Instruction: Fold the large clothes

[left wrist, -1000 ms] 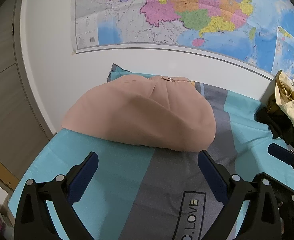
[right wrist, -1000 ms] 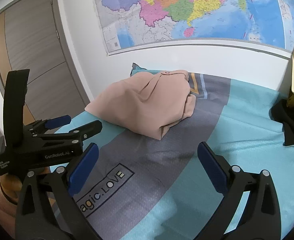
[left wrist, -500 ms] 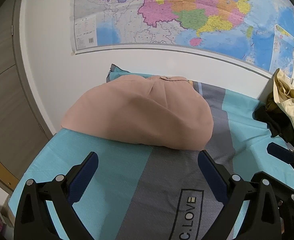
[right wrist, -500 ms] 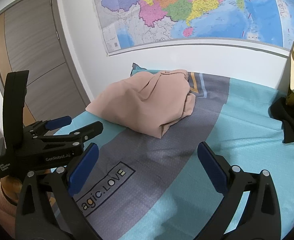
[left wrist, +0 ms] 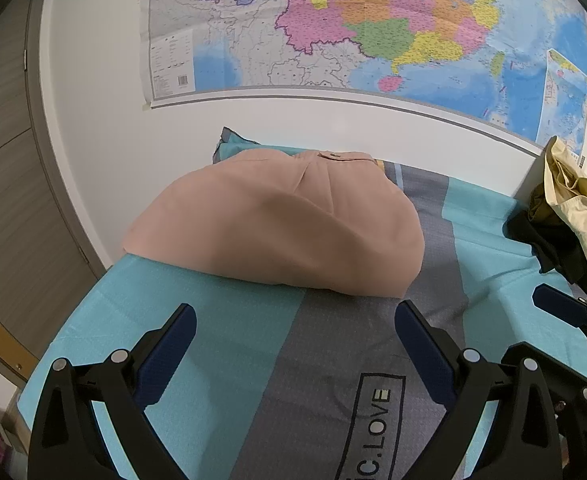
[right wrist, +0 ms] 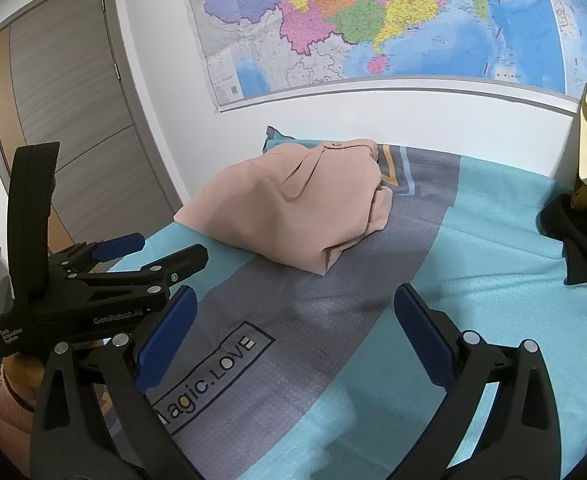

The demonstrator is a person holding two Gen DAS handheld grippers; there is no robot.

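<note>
**Folded garment at rest, both tongs free**

The dusty-pink folded fabric garment [left wrist: 277, 228] lay bundled at the far end of the teal-and-grey striped bedspread [left wrist: 229, 320], close under the wall. You held your left gripper [left wrist: 295, 344] spread wide and holding nothing, well short of the bundle; your right gripper [right wrist: 295, 332] was likewise spread and bare. The fold looked finished to me. Next you would likely reach for the heaped beige and black clothes [left wrist: 565, 224] at the right. Compared with a second before, the views had barely shifted.
</note>
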